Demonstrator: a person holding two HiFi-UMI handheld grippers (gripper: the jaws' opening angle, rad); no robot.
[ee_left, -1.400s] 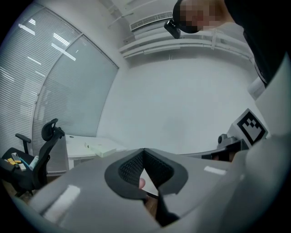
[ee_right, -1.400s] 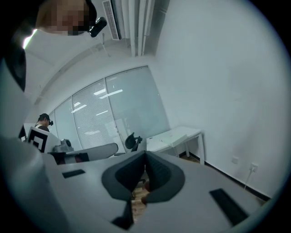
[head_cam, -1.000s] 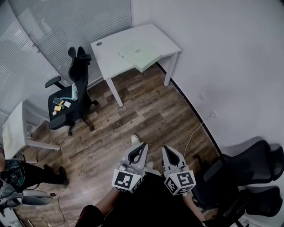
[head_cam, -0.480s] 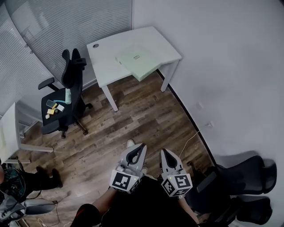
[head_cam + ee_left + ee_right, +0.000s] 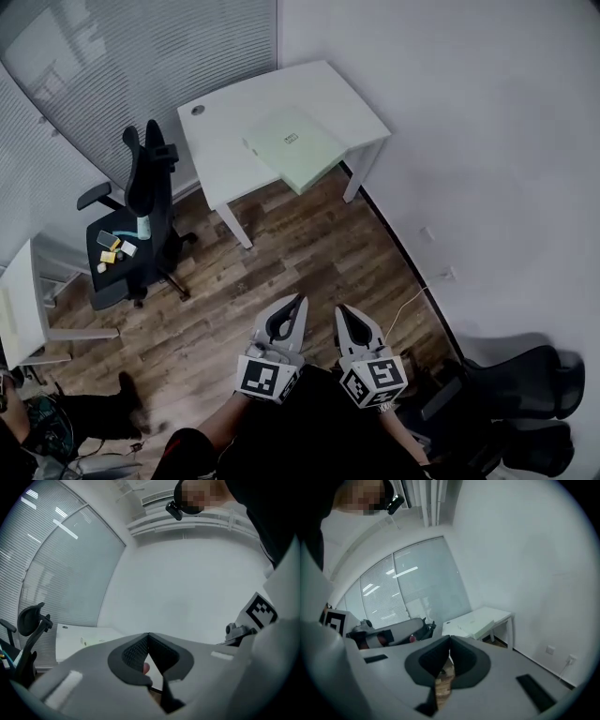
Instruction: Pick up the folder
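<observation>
- Head view: a pale green folder (image 5: 293,147) lies flat on the white desk (image 5: 225,131) by the wall, with one corner hanging over the desk's edge.
- The left gripper (image 5: 300,300) and right gripper (image 5: 341,310) are side by side above the wood floor (image 5: 281,253), well apart from the folder.
- Both grippers have their jaws closed together, with nothing between them.
- A black chair (image 5: 141,202) stands left of the desk.

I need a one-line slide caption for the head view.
Left tool and right tool, both shut, face the pale green folder overhanging the white desk.
</observation>
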